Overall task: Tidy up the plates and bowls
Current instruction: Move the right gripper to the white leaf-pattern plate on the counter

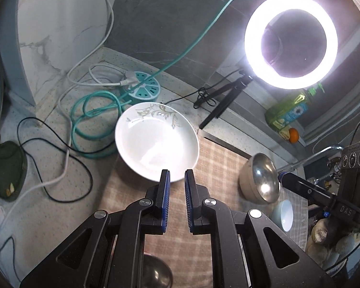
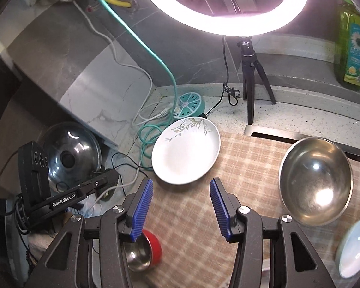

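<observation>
A white plate [image 1: 156, 141] with a leaf print lies at the far left corner of the plaid mat [image 1: 218, 158], half on the counter. My left gripper [image 1: 177, 175] hovers just before its near rim, shut, with nothing between its pads. In the right wrist view the same plate [image 2: 186, 152] sits ahead of my right gripper [image 2: 181, 183], which is open and empty over the mat [image 2: 247, 158]. To the right stand a steel bowl [image 2: 315, 180] and a pale blue bowl [image 2: 355, 247]. A red bowl with a steel inside [image 2: 146, 249] rests under the right gripper's left finger.
A ring light [image 1: 290, 40] on a black tripod [image 2: 250, 72] stands behind the mat. A teal socket hub [image 2: 190, 103] and loose cables [image 1: 88, 120] crowd the counter to the left of the plate. A glass pot lid [image 2: 69, 158] lies far left, and a green soap bottle [image 2: 352, 48] stands far right.
</observation>
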`<control>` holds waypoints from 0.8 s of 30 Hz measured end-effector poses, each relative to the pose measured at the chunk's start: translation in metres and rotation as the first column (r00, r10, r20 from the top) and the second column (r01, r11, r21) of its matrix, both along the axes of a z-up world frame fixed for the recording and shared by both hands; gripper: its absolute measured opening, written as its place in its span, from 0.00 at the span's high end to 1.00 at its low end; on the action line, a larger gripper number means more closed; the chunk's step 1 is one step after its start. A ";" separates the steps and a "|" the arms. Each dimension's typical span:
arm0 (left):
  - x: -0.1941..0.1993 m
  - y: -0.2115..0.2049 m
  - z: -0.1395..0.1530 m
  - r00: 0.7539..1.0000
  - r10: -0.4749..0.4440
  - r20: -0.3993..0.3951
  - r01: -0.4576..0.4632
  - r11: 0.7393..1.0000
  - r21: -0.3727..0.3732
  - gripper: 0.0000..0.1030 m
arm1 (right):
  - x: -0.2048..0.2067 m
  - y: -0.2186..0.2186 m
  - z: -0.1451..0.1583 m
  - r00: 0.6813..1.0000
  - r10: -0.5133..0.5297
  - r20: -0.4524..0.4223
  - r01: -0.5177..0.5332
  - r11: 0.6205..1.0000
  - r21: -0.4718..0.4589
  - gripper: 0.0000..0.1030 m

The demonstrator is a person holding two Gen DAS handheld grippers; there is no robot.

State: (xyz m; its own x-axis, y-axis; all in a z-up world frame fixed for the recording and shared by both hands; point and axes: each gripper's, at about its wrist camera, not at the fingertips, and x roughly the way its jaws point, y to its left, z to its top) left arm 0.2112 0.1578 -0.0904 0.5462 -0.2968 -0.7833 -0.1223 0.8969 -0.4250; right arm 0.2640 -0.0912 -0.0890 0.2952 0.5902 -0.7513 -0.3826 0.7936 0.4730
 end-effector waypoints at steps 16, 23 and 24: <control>0.062 0.053 -0.065 0.988 0.054 -0.143 -0.060 0.997 -0.042 0.90 | 0.093 0.037 -0.083 0.981 -0.084 -0.174 0.069 0.993 -0.091 0.68; 0.078 0.067 -0.086 0.984 0.065 -0.169 -0.074 0.996 -0.048 0.90 | 0.118 0.054 -0.109 0.975 -0.092 -0.200 0.066 0.989 -0.132 0.75; 0.080 0.068 -0.089 0.983 0.064 -0.172 -0.074 0.996 -0.051 0.90 | 0.121 0.055 -0.112 0.975 -0.093 -0.204 0.066 0.989 -0.133 0.76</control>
